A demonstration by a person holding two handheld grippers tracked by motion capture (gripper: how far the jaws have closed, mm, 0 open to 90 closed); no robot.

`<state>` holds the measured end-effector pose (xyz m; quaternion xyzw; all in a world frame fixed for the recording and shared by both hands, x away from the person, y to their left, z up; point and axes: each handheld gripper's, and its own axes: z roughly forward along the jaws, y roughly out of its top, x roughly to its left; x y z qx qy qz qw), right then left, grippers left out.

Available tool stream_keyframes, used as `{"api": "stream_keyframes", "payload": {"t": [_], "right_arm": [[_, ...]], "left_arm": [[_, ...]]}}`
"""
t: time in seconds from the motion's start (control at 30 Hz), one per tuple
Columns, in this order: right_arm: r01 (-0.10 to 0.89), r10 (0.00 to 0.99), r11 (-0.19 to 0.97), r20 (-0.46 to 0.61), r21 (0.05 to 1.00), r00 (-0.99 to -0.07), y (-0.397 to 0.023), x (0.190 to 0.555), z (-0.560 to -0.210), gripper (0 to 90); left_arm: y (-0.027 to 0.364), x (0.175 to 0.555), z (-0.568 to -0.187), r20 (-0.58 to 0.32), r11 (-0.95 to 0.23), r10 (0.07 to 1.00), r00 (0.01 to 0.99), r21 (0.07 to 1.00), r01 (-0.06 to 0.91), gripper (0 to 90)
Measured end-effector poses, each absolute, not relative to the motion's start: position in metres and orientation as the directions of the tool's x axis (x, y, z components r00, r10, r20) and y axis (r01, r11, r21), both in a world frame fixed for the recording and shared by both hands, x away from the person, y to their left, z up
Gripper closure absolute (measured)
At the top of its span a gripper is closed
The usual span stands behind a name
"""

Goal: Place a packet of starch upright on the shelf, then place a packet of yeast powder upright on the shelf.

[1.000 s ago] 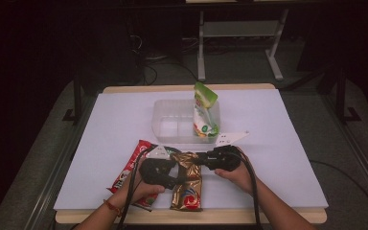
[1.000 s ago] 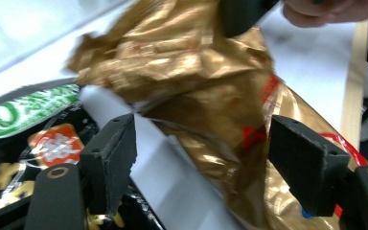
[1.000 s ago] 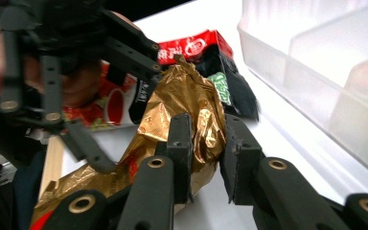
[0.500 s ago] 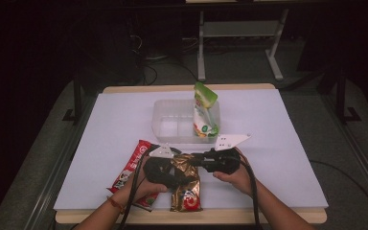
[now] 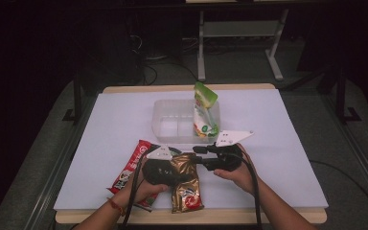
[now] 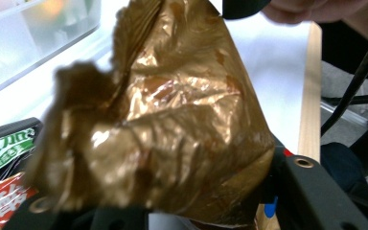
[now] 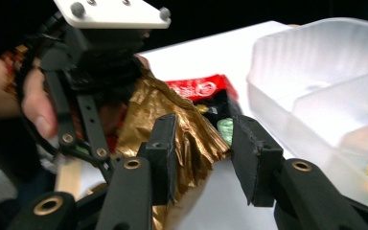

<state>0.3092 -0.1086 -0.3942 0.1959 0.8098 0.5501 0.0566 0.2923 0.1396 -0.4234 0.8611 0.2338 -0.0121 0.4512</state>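
Left gripper (image 5: 179, 168) jaws just closed, pinching the gold pouch (image 5: 186, 181) at 6 o'clock on the surface (image 5: 292, 143). Right gripper (image 7: 203, 158) jaws just opened, spread around its top edge. Looks like a handover. Next: right backs off, left lifts toward the tray (image 5: 172, 115) at 12.

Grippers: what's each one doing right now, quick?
Left gripper: just closed, shut on the gold bag.
Right gripper: just opened; fingers stand apart around the bag's top edge, so open.
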Motion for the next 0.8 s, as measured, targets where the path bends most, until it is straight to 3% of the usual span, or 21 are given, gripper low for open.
{"api": "stream_keyframes", "payload": {"t": [0.3, 0.53, 0.67, 0.8], "right_arm": [[0.232, 0.471, 0.402, 0.017, 0.886, -0.882, -0.129, 0.307, -0.389, 45.6], [0.274, 0.572, 0.538, -0.106, 0.797, -0.813, -0.162, 0.299, -0.404, 36.3], [0.302, 0.621, 0.551, -0.141, 0.778, -0.771, -0.186, 0.294, -0.416, 32.4], [0.329, 0.684, 0.485, -0.117, 0.810, -0.720, -0.210, 0.298, -0.416, 29.5]], "left_arm": [[0.143, 0.291, -0.418, -0.233, -0.453, 0.398, 0.887, 0.791, 0.411, 63.8], [0.147, 0.290, -0.413, -0.242, -0.413, 0.418, 0.876, 0.808, 0.421, 65.2], [0.147, 0.288, -0.406, -0.230, -0.393, 0.429, 0.874, 0.823, 0.410, 65.5], [0.148, 0.286, -0.398, -0.206, -0.379, 0.432, 0.878, 0.842, 0.384, 65.7]]}}
